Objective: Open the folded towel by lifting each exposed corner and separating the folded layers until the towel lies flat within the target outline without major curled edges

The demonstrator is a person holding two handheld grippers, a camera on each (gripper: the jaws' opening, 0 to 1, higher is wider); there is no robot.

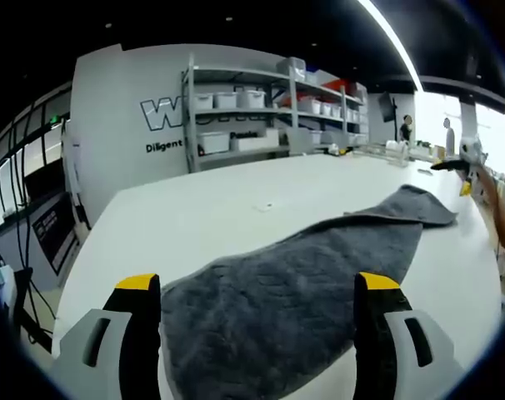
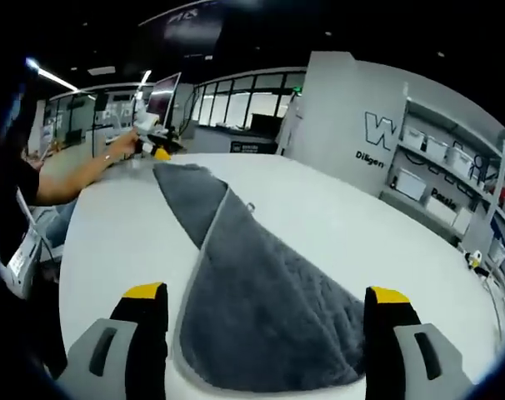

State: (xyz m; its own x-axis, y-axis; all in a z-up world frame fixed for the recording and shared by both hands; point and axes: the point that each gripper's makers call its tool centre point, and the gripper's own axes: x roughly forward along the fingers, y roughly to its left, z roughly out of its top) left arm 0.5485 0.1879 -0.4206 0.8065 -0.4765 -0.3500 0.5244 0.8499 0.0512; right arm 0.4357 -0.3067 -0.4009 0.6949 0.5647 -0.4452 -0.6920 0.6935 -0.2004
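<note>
Left tool (image 1: 259, 310) and right tool (image 2: 269, 321) both spread wide, gripping nothing, over grey terry towel (image 1: 286, 292) on white desk (image 1: 202, 217). Towel stretched long, one lengthwise fold apparently left to open.

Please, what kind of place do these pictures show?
Probably a workshop or lab inside an office building. A grey metal shelving rack holds white plastic storage bins, large lettering is printed on the white wall, and glass-walled rooms stand behind the big white table where the grey towel lies.
</note>
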